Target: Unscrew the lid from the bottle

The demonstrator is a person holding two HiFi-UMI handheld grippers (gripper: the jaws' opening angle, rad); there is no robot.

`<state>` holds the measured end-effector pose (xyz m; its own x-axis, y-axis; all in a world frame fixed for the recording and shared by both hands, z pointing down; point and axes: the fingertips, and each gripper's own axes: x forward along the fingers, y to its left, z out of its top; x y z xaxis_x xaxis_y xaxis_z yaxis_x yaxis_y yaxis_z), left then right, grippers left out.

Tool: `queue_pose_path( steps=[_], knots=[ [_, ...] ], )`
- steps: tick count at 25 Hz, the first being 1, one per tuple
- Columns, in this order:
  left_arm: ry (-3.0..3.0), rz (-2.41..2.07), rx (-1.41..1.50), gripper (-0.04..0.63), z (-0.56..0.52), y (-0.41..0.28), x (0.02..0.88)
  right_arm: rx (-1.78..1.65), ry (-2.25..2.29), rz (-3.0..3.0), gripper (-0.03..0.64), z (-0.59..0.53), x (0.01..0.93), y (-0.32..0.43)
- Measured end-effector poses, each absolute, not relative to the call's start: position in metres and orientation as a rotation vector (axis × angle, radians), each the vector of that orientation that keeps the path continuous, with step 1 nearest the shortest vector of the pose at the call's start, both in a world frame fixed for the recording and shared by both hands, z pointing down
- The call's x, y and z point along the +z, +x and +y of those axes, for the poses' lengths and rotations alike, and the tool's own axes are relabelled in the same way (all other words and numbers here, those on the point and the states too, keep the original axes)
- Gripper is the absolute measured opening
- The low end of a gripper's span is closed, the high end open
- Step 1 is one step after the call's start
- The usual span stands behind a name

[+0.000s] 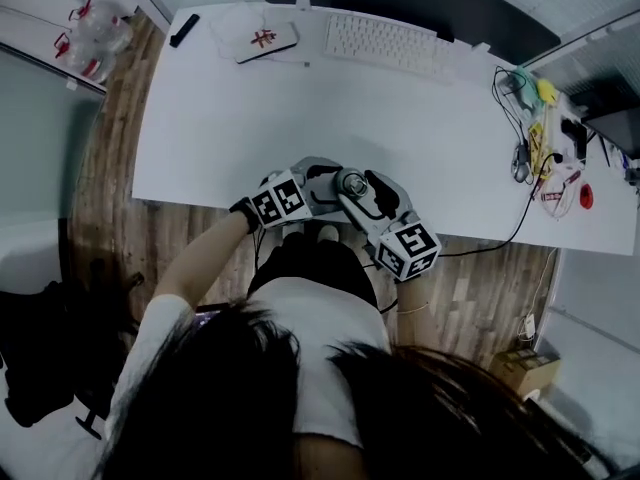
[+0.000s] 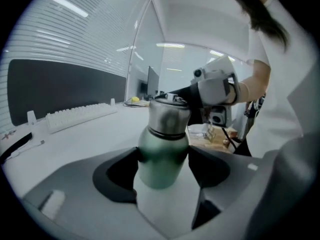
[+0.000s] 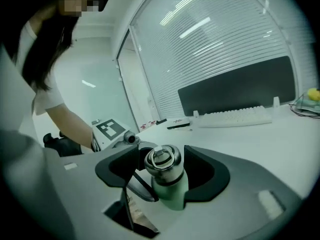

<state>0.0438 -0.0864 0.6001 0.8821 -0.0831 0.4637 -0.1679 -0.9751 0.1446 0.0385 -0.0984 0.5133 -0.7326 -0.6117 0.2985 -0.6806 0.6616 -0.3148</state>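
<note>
A green metal bottle (image 2: 161,151) is held upright above the near edge of a white table (image 1: 300,118). The left tongs (image 2: 165,168) clench its body. The right tongs (image 3: 165,173) close round the steel lid (image 3: 161,160), apparently gripping it. The bottle looks rigid and smooth, probably slippery, so a firm hold on both body and lid seems wise.
</note>
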Motion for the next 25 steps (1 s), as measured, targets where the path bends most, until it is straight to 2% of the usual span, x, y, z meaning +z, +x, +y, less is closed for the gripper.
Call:
queue_pose_path(
  steps=[6,11,16,25],
  knots=[
    [2.84,-0.369,0.652,0.368,-0.086,0.044,0.6,0.578,1.285,-2.6,0.259,-0.103,0.523,0.037],
    [2.824,-0.428,0.642,0.368,-0.085,0.046,0.599,0.523,1.291,-2.574,0.255,-0.102,0.525,0.038],
    [2.83,-0.398,0.637,0.368,-0.085,0.045,0.599,0.503,1.054,-2.662,0.255,-0.101,0.524,0.035],
    [2.892,0.049,0.778,0.368,-0.081,0.04,0.6,0.417,0.403,-2.784,0.255,-0.092,0.524,0.023]
  ],
)
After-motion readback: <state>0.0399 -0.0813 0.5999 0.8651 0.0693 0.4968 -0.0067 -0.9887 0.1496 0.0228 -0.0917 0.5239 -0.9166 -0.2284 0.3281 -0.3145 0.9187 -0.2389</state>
